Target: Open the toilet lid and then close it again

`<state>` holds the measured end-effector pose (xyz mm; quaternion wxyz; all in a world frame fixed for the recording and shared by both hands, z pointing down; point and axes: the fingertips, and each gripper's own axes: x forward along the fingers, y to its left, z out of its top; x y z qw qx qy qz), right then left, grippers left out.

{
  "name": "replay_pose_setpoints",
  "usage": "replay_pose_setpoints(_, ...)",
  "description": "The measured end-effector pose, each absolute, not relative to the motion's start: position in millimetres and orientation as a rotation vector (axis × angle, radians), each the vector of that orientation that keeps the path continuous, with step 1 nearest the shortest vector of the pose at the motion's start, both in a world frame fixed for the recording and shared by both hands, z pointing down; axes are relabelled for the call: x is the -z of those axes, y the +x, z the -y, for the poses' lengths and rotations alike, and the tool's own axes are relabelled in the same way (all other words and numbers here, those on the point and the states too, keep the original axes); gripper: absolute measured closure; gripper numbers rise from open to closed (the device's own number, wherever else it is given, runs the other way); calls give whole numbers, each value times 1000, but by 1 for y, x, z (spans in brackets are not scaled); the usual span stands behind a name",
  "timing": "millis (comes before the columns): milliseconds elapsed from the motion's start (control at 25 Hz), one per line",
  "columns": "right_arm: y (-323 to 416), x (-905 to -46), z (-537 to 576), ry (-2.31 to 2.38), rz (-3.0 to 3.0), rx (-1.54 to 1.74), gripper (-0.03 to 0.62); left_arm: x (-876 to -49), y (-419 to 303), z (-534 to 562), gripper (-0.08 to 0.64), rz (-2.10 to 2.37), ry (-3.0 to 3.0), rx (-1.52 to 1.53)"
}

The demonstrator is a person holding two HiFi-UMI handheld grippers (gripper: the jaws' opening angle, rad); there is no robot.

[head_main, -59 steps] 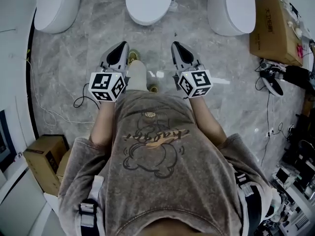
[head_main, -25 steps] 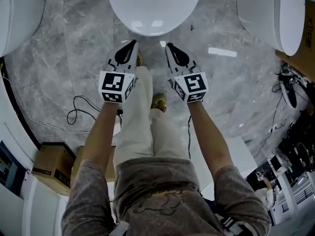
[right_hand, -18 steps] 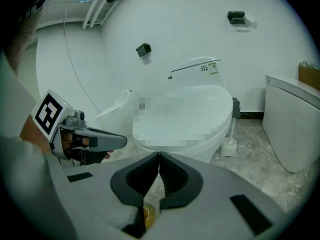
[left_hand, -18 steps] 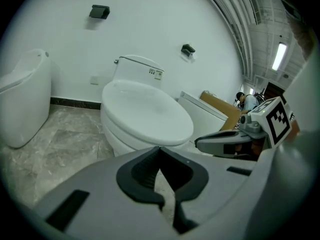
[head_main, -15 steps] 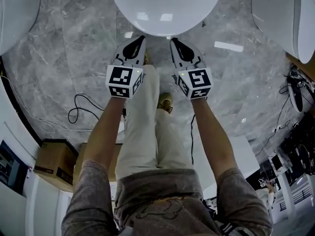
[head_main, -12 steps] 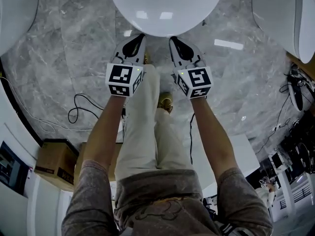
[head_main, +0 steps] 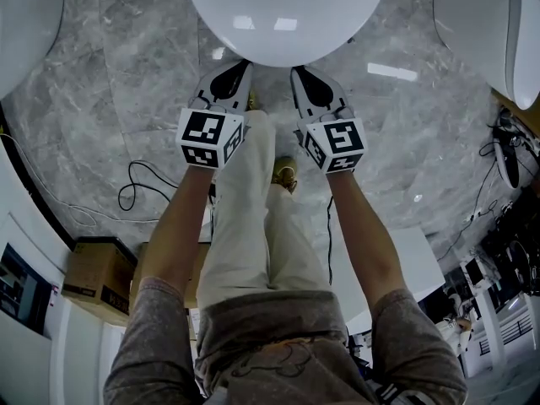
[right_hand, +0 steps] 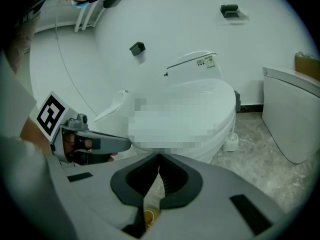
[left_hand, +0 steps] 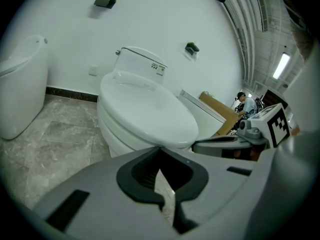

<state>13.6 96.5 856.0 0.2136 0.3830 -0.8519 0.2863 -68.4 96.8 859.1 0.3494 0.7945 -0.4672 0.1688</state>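
The white toilet with its lid [head_main: 287, 11] down fills the top middle of the head view. My left gripper [head_main: 239, 67] and right gripper [head_main: 301, 74] are side by side just in front of the lid's front edge, both shut and holding nothing. In the left gripper view the shut left gripper [left_hand: 160, 154] points at the front of the lid [left_hand: 150, 109], with the right gripper [left_hand: 225, 143] beside it. The right gripper view has the right gripper [right_hand: 159, 159] low before the toilet [right_hand: 222, 96]. Whether either tip touches the rim I cannot tell.
Two more white toilets stand at the left [head_main: 25, 15] and the right [head_main: 494, 32]. A black cable [head_main: 135, 197] lies on the marble floor, and a cardboard box [head_main: 97, 268] sits at lower left. The person's legs stand between the grippers. A small white holder [right_hand: 230, 141] stands beside the toilet.
Both grippers have sunk and come up to the lid's front edge, and the toilet looks larger in the head view. The jaws have stayed shut.
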Motion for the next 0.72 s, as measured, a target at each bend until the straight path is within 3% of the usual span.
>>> replay_pose_setpoints(280, 15, -829, -94, 1041, 2374, -765, 566, -830, -67, -94, 551, 1192, 2041, -410)
replay_pose_setpoints(720, 12, -697, -64, 1139, 2365, -793, 566, -699, -71, -64, 551, 1175, 2055, -345)
